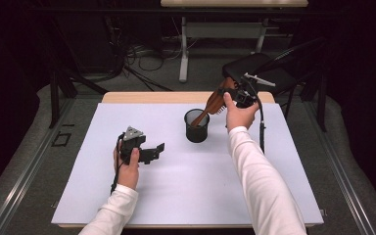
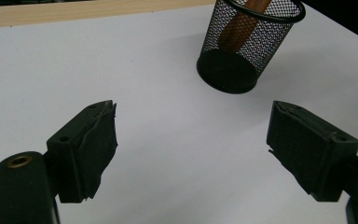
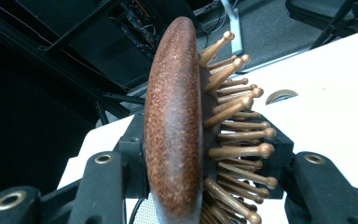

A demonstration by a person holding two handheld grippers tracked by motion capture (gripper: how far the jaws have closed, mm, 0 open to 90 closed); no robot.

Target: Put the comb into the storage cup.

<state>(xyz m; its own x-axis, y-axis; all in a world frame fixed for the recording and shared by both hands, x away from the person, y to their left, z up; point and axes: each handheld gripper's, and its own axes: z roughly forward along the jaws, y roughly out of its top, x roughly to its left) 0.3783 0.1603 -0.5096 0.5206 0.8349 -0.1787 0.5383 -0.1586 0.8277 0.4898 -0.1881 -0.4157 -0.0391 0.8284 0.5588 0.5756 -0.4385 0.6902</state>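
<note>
A brown wooden hairbrush (image 1: 214, 103) leans with its handle down inside a black mesh cup (image 1: 197, 126) that stands at the middle back of the white table (image 1: 176, 191). My right gripper (image 1: 230, 94) is shut on the brush's head, above and right of the cup. In the right gripper view the brush (image 3: 175, 126) stands edge-on between the jaws of the right gripper (image 3: 206, 140), bristles pointing right. My left gripper (image 1: 155, 152) rests low at the left of the table, open and holding nothing. In the left gripper view its jaws (image 2: 193, 106) stand wide apart, facing the cup (image 2: 247, 51) with the handle (image 2: 240, 28) inside.
A black chair (image 1: 259, 68) stands behind the table's far right corner. A white-legged desk (image 1: 225, 29) and floor cables (image 1: 137, 54) lie farther back. The table's wooden far edge (image 1: 152, 97) shows beyond the white sheet.
</note>
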